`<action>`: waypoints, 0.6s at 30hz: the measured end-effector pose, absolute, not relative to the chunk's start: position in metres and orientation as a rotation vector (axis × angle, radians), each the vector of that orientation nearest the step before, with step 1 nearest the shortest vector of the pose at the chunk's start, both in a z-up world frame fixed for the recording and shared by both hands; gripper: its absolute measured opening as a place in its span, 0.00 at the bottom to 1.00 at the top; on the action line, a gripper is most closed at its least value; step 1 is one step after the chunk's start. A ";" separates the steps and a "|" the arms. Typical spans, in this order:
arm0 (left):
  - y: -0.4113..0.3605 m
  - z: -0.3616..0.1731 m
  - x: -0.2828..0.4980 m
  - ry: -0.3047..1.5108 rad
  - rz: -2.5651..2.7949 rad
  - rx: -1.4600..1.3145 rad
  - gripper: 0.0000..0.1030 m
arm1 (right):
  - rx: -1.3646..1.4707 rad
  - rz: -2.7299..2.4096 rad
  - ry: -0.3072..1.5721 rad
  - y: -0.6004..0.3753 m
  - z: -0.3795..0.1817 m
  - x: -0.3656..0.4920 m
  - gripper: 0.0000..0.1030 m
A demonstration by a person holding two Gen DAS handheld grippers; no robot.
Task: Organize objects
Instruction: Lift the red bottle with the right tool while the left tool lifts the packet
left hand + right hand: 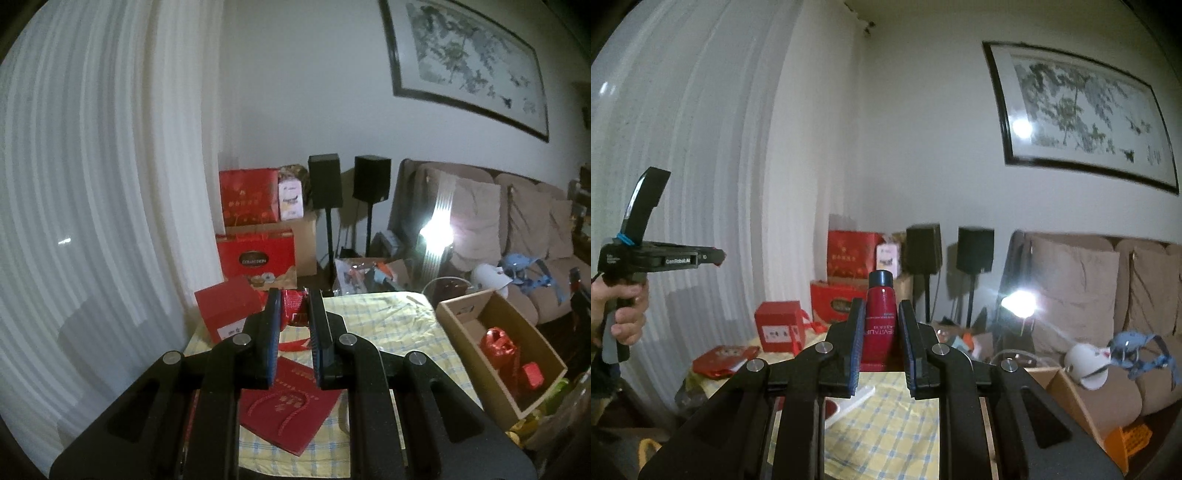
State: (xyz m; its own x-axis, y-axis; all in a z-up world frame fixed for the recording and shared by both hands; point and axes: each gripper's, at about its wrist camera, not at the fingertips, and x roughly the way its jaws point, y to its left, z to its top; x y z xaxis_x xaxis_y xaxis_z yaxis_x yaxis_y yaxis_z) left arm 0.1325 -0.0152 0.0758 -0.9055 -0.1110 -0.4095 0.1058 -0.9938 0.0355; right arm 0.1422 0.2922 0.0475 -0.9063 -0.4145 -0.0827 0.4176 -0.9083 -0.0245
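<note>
In the right wrist view the left gripper [714, 258], far left in a hand [622, 314], is held level and clear of the table [886, 424]; its own camera shows narrow, empty jaws. At centre the right gripper [880, 314] pinches a red tube [881, 325] cap-up, probably bound for the cardboard box [461, 314], where red items already lie.

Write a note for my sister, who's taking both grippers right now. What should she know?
Right gripper: shut on the red bottle, above the table.
Left gripper: nearly shut, held high; can't tell if it holds anything.
Done: some red items lie in the carton.
Left: the bottle probably goes there next; a flat red bag and a red box wait on the table.
</note>
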 end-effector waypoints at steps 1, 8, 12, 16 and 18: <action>-0.013 0.078 0.135 -0.016 -2.968 0.630 0.13 | 0.087 -2.705 0.062 0.293 0.051 0.147 0.17; 0.011 0.084 0.135 -0.050 -3.001 0.590 0.13 | 0.036 -2.697 0.030 0.305 0.060 0.155 0.17; 0.028 0.086 0.121 -0.108 -2.987 0.540 0.13 | 0.055 -2.693 -0.012 0.314 0.056 0.147 0.17; 0.042 0.084 0.103 -0.076 -3.021 0.545 0.13 | 0.068 -2.718 -0.037 0.327 0.054 0.143 0.17; 0.056 0.081 0.095 -0.082 -3.047 0.548 0.13 | 0.069 -2.738 -0.042 0.334 0.054 0.140 0.17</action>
